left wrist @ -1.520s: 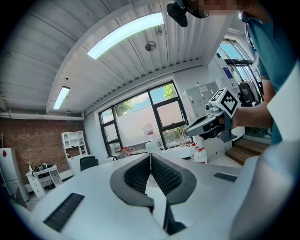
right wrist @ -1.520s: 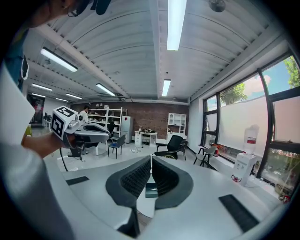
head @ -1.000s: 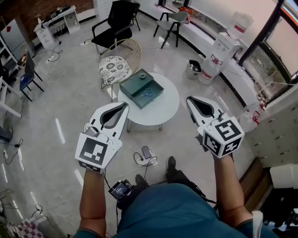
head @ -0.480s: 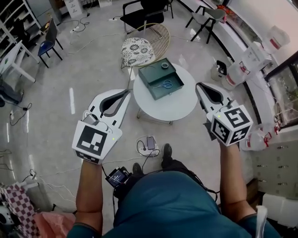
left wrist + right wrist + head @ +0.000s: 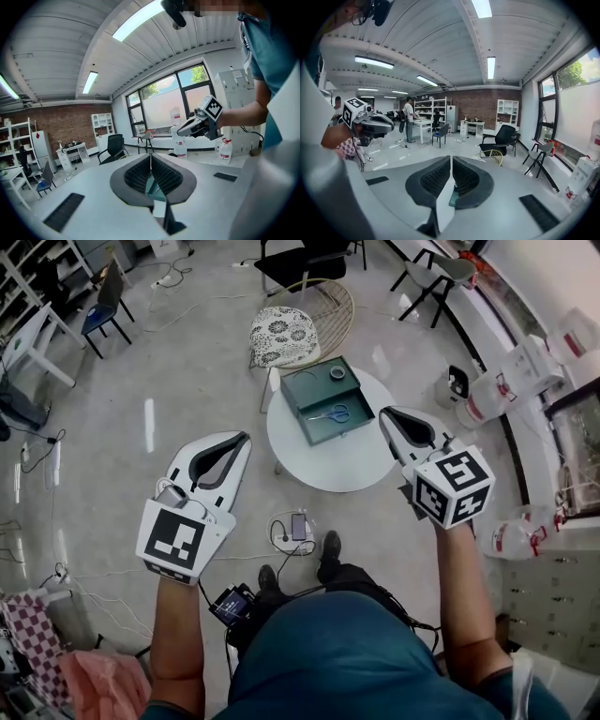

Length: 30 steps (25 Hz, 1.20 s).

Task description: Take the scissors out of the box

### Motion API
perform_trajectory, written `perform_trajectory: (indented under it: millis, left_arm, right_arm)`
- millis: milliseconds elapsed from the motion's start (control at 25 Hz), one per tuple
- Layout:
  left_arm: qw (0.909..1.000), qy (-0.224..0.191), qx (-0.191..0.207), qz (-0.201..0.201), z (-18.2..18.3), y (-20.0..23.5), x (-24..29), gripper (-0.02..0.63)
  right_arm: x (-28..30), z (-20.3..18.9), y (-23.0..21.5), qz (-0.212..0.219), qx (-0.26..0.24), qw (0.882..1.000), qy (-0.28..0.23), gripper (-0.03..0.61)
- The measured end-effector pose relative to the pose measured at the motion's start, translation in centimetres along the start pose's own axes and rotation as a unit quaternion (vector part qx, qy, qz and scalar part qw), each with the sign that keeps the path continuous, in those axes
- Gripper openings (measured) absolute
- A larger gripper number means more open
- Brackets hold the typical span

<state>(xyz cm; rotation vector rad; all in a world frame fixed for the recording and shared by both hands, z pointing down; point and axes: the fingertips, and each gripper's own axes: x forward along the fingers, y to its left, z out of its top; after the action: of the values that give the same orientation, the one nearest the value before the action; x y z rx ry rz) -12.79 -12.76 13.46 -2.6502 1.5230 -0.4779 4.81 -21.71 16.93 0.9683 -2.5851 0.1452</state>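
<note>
Jaws of left gripper [image 5: 242, 439] and right gripper [image 5: 386, 415] clenched, empty. Scissors [image 5: 330, 413] lie in the open green box [image 5: 306, 394] on the round table [image 5: 323, 465], apart from both grippers. The nearer right gripper should open its jaws before descending squarely over the scissors.

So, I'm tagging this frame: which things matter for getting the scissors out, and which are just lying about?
For the job: scissors, green box, left gripper, right gripper, both shut.
Lying about: tape roll, round table, wicker chair, phone on the floor.
</note>
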Motion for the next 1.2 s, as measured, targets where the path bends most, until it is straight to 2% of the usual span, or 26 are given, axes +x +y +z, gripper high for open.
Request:
perform_trajectory:
  millis: [720,1200]
  left_arm:
    - [0.9968,0.056,-0.057,0.007,-8.1,3.0,10.1,0.021]
    - [0.9912,0.089,-0.097,0.008,-17.2,5.5,16.1,0.021]
  right_arm:
    - [14.0,-7.3,-7.4,0.071,-0.038,0.993,0.082,0.040]
    - [24.6,-17.8,-10.3,0.111,-0.070,0.975,0.177,0.041]
